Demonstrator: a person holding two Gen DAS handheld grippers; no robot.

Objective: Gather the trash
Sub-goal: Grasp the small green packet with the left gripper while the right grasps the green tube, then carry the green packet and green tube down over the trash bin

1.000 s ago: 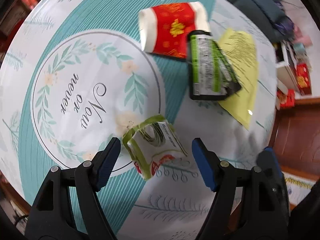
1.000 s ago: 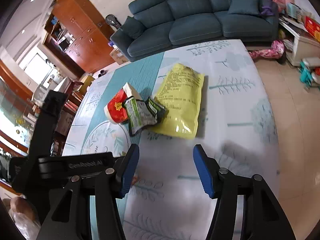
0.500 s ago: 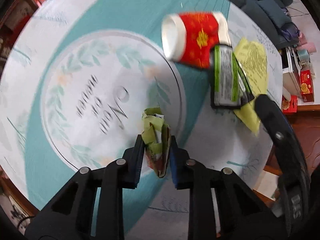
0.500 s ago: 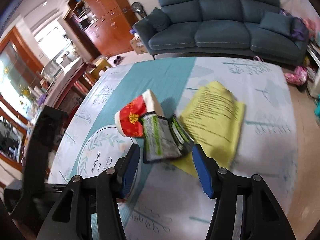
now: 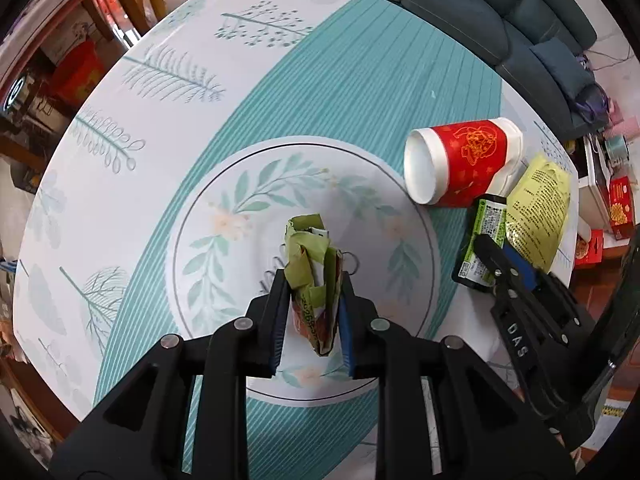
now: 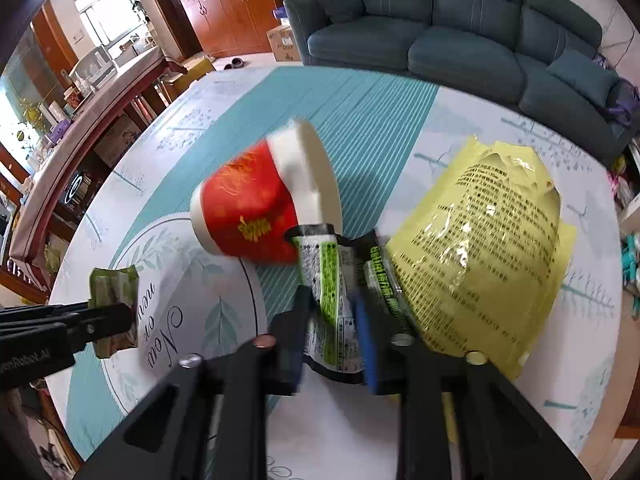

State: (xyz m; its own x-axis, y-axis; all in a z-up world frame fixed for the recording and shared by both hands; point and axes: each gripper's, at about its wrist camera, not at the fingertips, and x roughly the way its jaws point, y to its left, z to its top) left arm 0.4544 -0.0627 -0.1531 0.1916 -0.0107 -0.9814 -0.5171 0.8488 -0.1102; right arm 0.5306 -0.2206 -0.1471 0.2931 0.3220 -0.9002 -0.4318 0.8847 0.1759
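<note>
My left gripper (image 5: pixel 313 308) is shut on a crumpled green wrapper (image 5: pixel 310 268), held above the table; it also shows at the left of the right wrist view (image 6: pixel 110 300). My right gripper (image 6: pixel 330 332) is closed around a black and green snack wrapper (image 6: pixel 326 304), which lies by a tipped red and white paper cup (image 6: pixel 256 204) and a yellow bag (image 6: pixel 480 264). In the left wrist view the cup (image 5: pixel 464 162), the snack wrapper (image 5: pixel 484 240) and the yellow bag (image 5: pixel 536 212) lie at the right, with the right gripper (image 5: pixel 504 256) on the wrapper.
The round table has a teal and white cloth (image 5: pixel 320 72) with a leaf wreath print. A dark blue sofa (image 6: pixel 460 32) stands beyond the table. Wooden cabinets (image 6: pixel 216 12) are at the back left. Boxes and shelves (image 5: pixel 612 208) stand at the right.
My left gripper closed on the green wrapper and lifted it. My right gripper moved in to the black and green wrapper and closed around it.
</note>
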